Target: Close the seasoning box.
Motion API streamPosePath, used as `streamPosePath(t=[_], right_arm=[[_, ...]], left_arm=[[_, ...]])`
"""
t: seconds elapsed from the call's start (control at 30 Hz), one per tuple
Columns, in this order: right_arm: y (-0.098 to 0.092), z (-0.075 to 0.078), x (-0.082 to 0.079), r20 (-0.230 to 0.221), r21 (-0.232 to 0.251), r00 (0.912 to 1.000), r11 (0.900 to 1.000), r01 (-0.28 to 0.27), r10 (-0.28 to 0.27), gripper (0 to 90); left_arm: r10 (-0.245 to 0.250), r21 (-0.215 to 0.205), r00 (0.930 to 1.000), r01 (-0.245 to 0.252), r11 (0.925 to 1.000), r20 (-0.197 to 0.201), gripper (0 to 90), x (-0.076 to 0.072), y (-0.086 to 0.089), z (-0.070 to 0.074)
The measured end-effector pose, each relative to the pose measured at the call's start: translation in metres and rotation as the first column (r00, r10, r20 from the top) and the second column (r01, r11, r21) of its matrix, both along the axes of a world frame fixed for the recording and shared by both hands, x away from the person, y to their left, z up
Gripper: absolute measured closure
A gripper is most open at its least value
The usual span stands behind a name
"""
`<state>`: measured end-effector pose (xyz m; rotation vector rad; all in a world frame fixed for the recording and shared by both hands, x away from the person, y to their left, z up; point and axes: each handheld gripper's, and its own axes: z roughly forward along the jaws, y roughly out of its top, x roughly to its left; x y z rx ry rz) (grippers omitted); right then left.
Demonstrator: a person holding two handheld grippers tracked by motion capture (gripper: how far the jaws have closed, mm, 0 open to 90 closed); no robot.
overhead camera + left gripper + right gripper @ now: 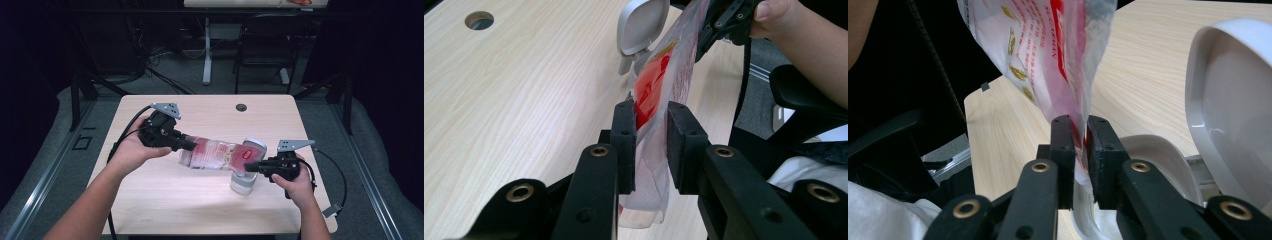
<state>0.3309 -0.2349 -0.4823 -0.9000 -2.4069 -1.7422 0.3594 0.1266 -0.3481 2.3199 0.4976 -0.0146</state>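
The worktop [200, 200] is lying bare under both tongs, with a white open-lidded container [246, 170] standing directly beneath the right tongs [248, 168]. Between the two tongs a clear plastic bag with red print [212, 154] is hanging stretched and clear of the worktop. The left tongs [192, 145] are clamping one end of it, the pads pinching the film, while the right tongs are gripping the other end, closed tightly on a thin edge just above the container's rim.

The job seems to be getting the bag into or over the container. To do it well, the person should be keeping both grips firm, easing the left tongs toward the right ones to slacken the film, and guiding the right-hand end down inside the rim without nudging the lid.
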Motion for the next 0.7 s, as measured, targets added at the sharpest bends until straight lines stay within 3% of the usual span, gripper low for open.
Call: streamPosePath(t=[0.37,0.47,0.5,0.63,0.7], right_arm=[[0.004,0.004,-0.001,0.051,-0.019,0.9987,1.000,0.011,-0.010,88.8],[0.006,0.005,-0.002,0.064,-0.031,0.9977,0.999,0.023,-0.021,89.4],[0.007,0.006,-0.003,0.069,-0.032,0.9973,0.999,0.027,-0.025,89.6],[0.008,0.008,-0.004,0.075,-0.024,0.9968,0.999,0.030,-0.028,90.0],[0.008,0.009,-0.004,0.077,-0.019,0.9965,0.999,0.033,-0.032,90.0]], left_arm=[[0.012,-0.021,0.9999,-0.012,0.9997,-0.001,75.5,0.000,0.011,-0.010],[0.037,-0.020,0.9993,-0.037,0.9991,0.001,75.5,-0.001,0.013,-0.013],[0.024,-0.031,0.9997,-0.024,0.9992,-0.010,75.5,0.000,0.015,-0.015],[0.042,-0.020,0.9991,-0.042,0.9989,-0.011,75.4,-0.001,0.018,-0.020],[0.027,-0.029,0.9994,-0.028,0.9992,-0.021,75.3,0.000,0.019,-0.022]])
